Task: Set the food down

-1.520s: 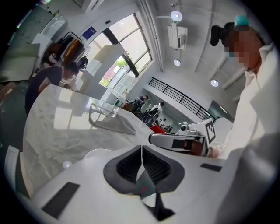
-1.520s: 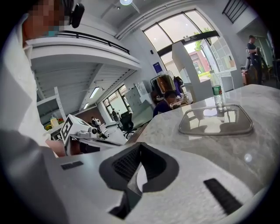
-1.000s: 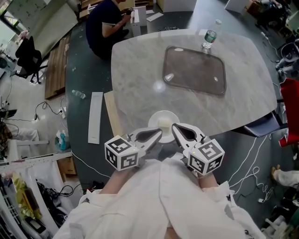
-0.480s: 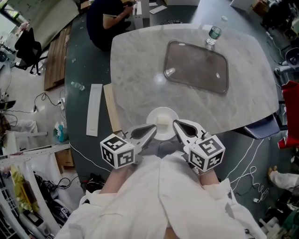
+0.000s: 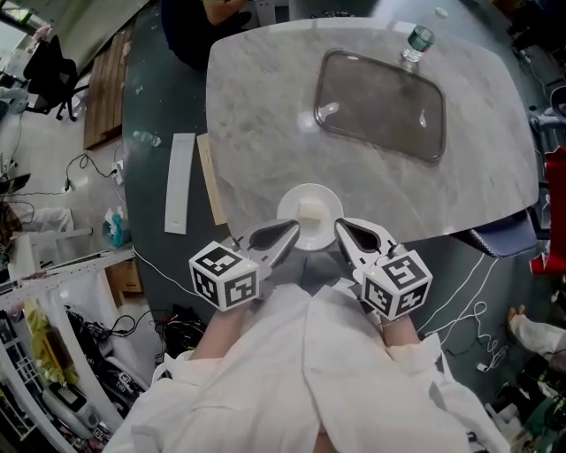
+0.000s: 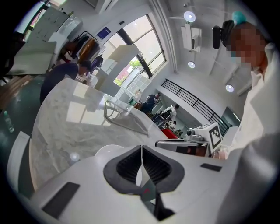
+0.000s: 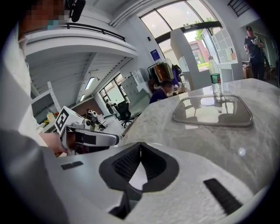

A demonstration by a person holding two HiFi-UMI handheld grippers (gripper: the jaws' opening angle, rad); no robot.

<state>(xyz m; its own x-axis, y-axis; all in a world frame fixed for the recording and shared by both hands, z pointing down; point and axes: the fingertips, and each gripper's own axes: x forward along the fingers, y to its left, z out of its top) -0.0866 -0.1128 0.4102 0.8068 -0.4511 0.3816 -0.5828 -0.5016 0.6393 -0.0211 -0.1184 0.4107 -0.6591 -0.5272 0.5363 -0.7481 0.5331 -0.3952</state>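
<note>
A round white plate point(image 5: 291, 204) with a pale piece of food point(image 5: 309, 213) sits at the near edge of the marble table point(image 5: 256, 133). My left gripper point(image 5: 293, 232) is shut on the plate's near-left rim, and my right gripper point(image 5: 339, 226) is shut on its near-right rim. In the left gripper view the jaws point(image 6: 141, 148) are pressed together, with the plate point(image 6: 111, 151) showing just beyond them. The right gripper view shows its jaws point(image 7: 141, 145) closed the same way, white showing behind them. I cannot tell whether the plate's underside touches the table.
A dark glass tray point(image 5: 380, 104) lies on the far half of the table, with a water bottle point(image 5: 416, 42) behind it. A person point(image 5: 212, 9) sits past the far edge. Pale boards point(image 5: 178, 195) lie on the floor to the left.
Both grippers and the plate have sunk a little toward the table's near edge. The jaws stayed closed throughout. The head camera has tipped, so the table sits higher in the picture.
</note>
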